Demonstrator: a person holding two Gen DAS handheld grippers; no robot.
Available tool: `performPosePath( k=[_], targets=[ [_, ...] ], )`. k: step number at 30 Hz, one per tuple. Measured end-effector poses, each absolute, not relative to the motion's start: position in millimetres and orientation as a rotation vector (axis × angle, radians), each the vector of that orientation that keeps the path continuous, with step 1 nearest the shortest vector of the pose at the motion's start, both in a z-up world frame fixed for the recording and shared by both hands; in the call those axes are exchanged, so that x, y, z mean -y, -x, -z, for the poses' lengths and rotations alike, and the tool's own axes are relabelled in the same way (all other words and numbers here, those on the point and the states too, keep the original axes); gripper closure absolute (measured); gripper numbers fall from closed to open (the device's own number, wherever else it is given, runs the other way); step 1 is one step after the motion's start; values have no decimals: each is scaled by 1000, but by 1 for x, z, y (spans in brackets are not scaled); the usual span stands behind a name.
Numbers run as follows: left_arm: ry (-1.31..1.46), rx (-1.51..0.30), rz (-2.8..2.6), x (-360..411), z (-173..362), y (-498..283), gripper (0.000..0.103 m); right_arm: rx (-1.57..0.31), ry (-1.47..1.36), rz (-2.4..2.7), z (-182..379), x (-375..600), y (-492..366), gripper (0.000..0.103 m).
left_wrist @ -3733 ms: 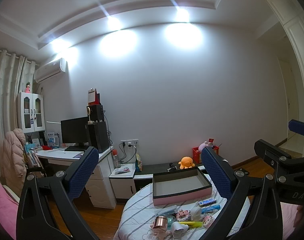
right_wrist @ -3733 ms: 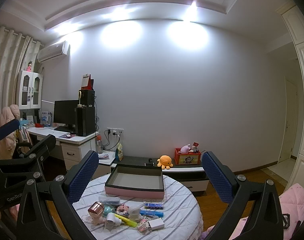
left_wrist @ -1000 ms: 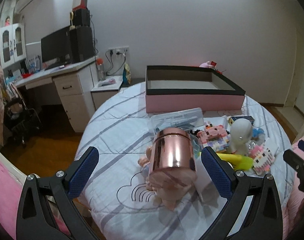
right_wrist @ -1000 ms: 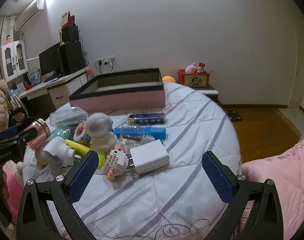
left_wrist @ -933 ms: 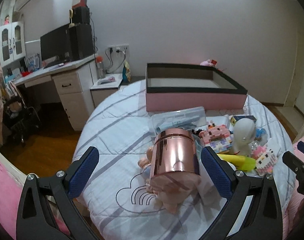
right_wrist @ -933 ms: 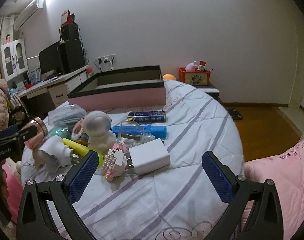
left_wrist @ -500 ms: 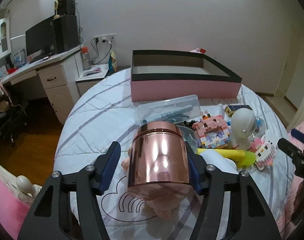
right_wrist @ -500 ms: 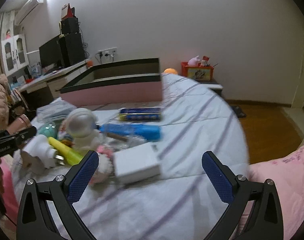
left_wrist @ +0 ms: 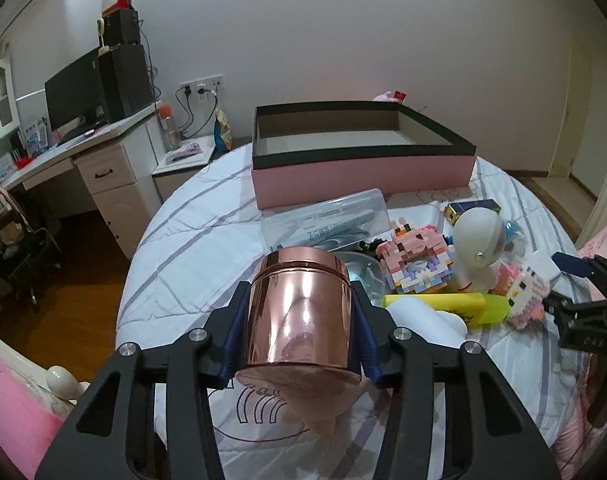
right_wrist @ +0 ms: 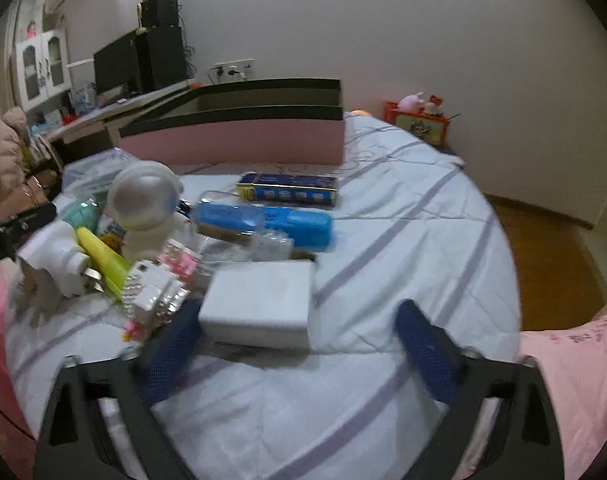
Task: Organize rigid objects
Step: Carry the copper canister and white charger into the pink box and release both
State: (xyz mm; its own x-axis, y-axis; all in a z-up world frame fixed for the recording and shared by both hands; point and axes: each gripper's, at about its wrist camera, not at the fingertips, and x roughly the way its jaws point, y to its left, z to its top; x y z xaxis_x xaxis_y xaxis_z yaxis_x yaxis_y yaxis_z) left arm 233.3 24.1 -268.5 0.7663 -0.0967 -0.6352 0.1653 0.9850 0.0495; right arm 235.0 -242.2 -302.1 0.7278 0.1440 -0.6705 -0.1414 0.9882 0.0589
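Note:
My left gripper (left_wrist: pixel 301 330) is shut on a rose-gold metal canister (left_wrist: pixel 299 312), which stands over a pink soft toy (left_wrist: pixel 323 420). A pink box with a black rim (left_wrist: pixel 363 168) stands open and empty at the far side of the round table; it also shows in the right wrist view (right_wrist: pixel 239 136). My right gripper (right_wrist: pixel 299 344) is open low over the table, with a white charger block (right_wrist: pixel 259 304) just ahead between its fingers. It also shows at the right edge of the left wrist view (left_wrist: pixel 575 280).
Clutter lies on the striped tablecloth (right_wrist: pixel 383 240): a white astronaut figure (left_wrist: pixel 477 248), pink brick toys (left_wrist: pixel 415 264), a yellow highlighter (left_wrist: pixel 447 306), a clear plastic case (left_wrist: pixel 323 222), a blue case (right_wrist: pixel 263 224), a dark blue tin (right_wrist: pixel 287 190), a white plug (right_wrist: pixel 55 268). A desk (left_wrist: pixel 83 156) stands left.
My left gripper has closed onto the rose-gold canister. My right gripper has dropped lower and moved forward, so the white charger block now lies between its fingers.

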Motion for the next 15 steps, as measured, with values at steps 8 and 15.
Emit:
performPosePath(
  k=[8, 15],
  targets=[
    [-114, -682, 128, -22, 266, -231, 55, -740, 0, -185, 301, 236, -236, 43],
    [-92, -646, 142, -26, 248, -227, 55, -689, -17, -142, 285, 244, -227, 44]
  ],
)
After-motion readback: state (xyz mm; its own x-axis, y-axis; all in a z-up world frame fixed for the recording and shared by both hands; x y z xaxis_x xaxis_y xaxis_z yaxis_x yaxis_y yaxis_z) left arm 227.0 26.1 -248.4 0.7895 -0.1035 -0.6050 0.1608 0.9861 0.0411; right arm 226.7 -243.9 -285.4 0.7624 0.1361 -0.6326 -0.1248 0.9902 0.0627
